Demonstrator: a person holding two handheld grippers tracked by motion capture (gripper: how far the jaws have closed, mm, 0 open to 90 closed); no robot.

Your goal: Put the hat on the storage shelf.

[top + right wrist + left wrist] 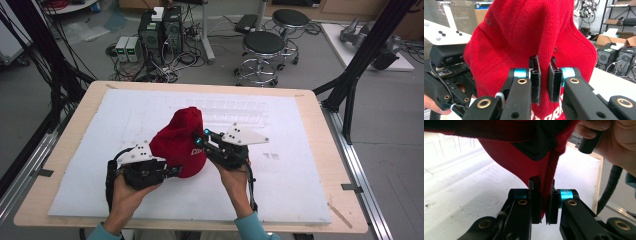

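Observation:
A red knitted cap (179, 141) with white lettering is held up above the white board between both grippers. My left gripper (176, 171) comes in from the lower left. In the left gripper view its jaws (543, 197) are shut on the cap's red rim (550, 177), and the cap's dark lining shows above. My right gripper (198, 141) reaches in from the right. In the right gripper view its jaws (545, 72) pinch a fold of the cap's red fabric (524, 32). The left gripper's black body (446, 65) stands behind the cap there.
A white foam board (300, 175) covers the wooden table (322, 125). A clear plastic tray (235, 112) lies on the board behind the cap. Beyond the table are stools (262, 47), computer towers (160, 30) with cables, and black frame posts (360, 65).

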